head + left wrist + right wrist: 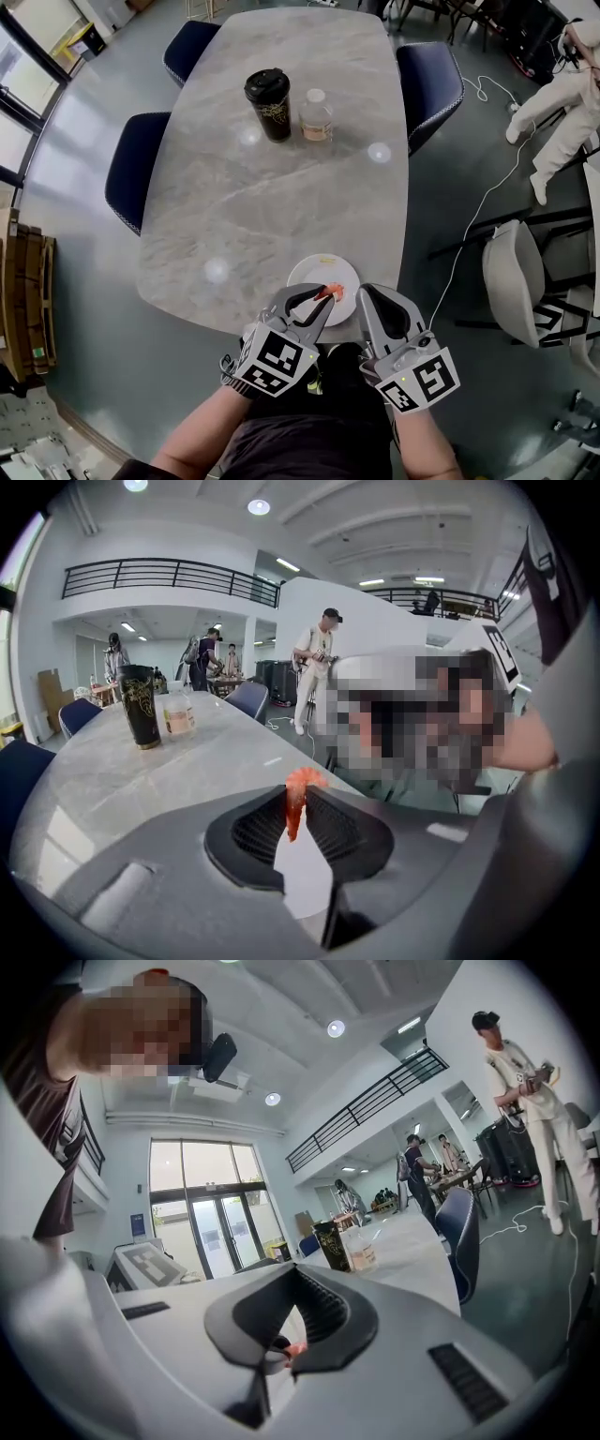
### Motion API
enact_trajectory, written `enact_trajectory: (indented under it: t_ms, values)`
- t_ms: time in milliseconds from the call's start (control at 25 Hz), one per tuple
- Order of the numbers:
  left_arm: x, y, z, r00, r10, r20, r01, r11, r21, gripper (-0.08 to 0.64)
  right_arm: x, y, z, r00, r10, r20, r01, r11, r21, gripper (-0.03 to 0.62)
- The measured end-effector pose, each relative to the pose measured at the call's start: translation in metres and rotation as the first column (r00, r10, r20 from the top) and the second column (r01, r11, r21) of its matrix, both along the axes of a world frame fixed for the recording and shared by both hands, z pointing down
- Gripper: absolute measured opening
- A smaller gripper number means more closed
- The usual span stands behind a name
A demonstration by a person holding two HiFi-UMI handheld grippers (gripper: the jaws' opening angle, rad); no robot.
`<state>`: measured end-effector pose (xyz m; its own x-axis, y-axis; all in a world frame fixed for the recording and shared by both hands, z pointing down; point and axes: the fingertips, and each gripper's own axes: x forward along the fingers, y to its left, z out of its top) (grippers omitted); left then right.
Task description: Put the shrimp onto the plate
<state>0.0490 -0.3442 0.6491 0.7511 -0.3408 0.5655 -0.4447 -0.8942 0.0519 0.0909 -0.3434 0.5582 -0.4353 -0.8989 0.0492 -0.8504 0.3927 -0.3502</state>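
- Table [234, 187], grey and marbled, fills the middle of the head view.
- Both grippers sit low at the centre, side by side. My forearms come in from the bottom edge, and the jaws point up-frame at the table's near edge.
- My left gripper [324, 300] angles toward the right, its tips over the plate [314, 272]. In its own view the jaws are clamped on the shrimp [332, 292], pinched near the tips with the curled end poking out beyond them.
- My right gripper [367, 292] stands just beside the plate's right rim. Its jaws are drawn together with nothing gripped.
- The plate, white, lies at the table's near edge, just below the frame's centre.
- A black cup [269, 103] and a small bottle [316, 116] stand high in the frame, well apart from the work.
- The shrimp, orange, hangs over the plate's lower right part. I can't tell whether it touches.
- I judge this to be the release. I'd lower until the shrimp nearly rests and keep it inside the rim. Then I'd part the jaws slowly and lift straight off, so it doesn't cling to a pad and drag out.
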Motion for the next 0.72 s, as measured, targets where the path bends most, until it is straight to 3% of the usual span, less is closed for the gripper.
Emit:
enact_trajectory:
  t_ms: [400, 720]
  values:
    - [0.000, -0.009, 0.045, 0.994, 0.020, 0.106, -0.018, 1.000, -0.021, 0.069, -0.005, -0.016, 0.044, 0.996, -0.024, -0.090, 0.023, 1.000, -0.013, 0.002]
    - [0.003, -0.012, 0.066, 0.987, 0.045, 0.154, -0.040, 0.998, -0.039, 0.069, -0.003, -0.023, 0.052, 0.995, -0.025, -0.096, 0.024, 1.000, -0.015, 0.002]
